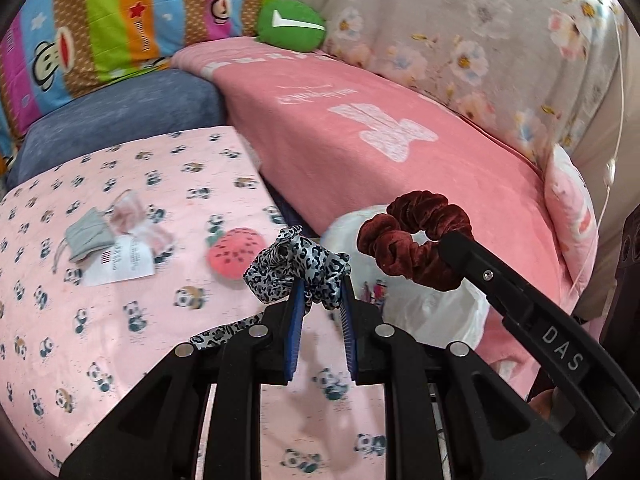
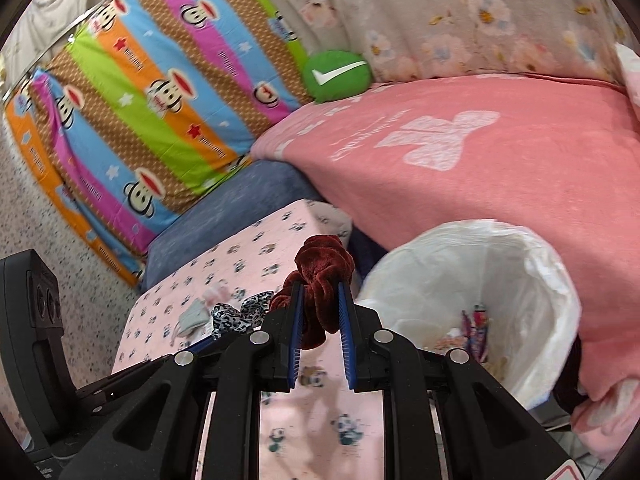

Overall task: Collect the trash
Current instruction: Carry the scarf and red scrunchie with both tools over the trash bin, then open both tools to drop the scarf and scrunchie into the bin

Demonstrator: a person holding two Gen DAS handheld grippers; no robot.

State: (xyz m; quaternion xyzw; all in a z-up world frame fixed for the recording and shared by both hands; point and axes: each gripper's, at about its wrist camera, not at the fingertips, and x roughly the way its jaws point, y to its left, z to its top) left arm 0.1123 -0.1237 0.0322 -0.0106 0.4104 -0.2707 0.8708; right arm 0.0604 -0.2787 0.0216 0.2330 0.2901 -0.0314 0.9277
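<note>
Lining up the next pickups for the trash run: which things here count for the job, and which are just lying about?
Job:
left gripper holding leopard scrunchie
right gripper holding maroon scrunchie
lined bin
grey pouch, paper tag, likely next

Lying about:
green cushion
pink blanket
strawberry pad, unclear

On the panda-print table [image 1: 120, 320] lie a grey pouch [image 1: 86, 236], paper tag [image 1: 120, 266] and strawberry pad [image 1: 236, 254].
</note>
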